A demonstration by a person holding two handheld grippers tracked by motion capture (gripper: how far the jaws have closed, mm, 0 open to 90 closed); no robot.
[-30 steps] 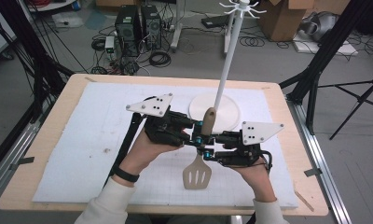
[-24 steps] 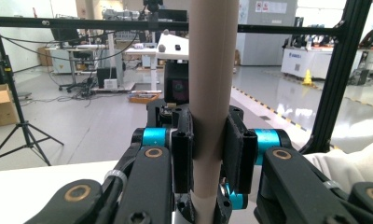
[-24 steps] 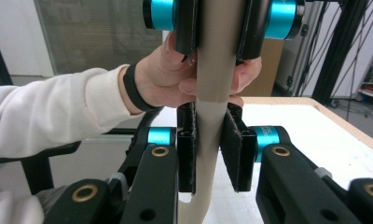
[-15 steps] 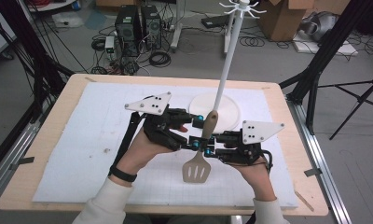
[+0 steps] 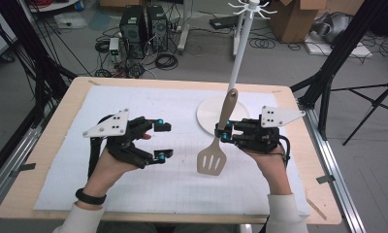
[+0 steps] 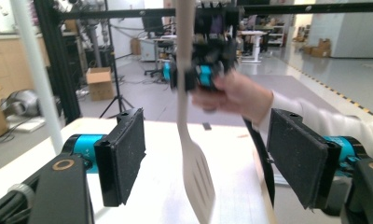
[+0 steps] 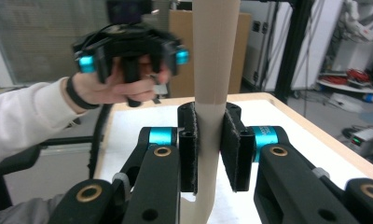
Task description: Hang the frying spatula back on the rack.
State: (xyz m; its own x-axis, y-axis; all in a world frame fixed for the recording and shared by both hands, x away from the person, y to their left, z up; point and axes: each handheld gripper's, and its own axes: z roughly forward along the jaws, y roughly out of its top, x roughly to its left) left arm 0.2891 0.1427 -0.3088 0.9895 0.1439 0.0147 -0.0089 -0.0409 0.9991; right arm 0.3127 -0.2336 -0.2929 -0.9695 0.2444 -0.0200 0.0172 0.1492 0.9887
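Now the spatula [image 5: 216,145] is clamped by its handle in the right tongs [image 5: 222,132], blade hanging above the desk [image 5: 51,145]; the left tongs [image 5: 163,141] are spread wide, empty.

The right gripper [image 7: 208,149] has its two black jaws pressed flat against either side of a pale wooden spatula handle [image 7: 215,70], which stands upright between them and runs past the top of the frame. Beyond it, the left gripper [image 7: 131,53] is held up above the white mat [image 7: 273,121] by a hand [image 7: 114,86] with a dark wristband and a white sleeve, its cyan-tipped jaws spread apart. The wooden table edge [image 7: 315,135] runs along the right, with black frame posts behind.
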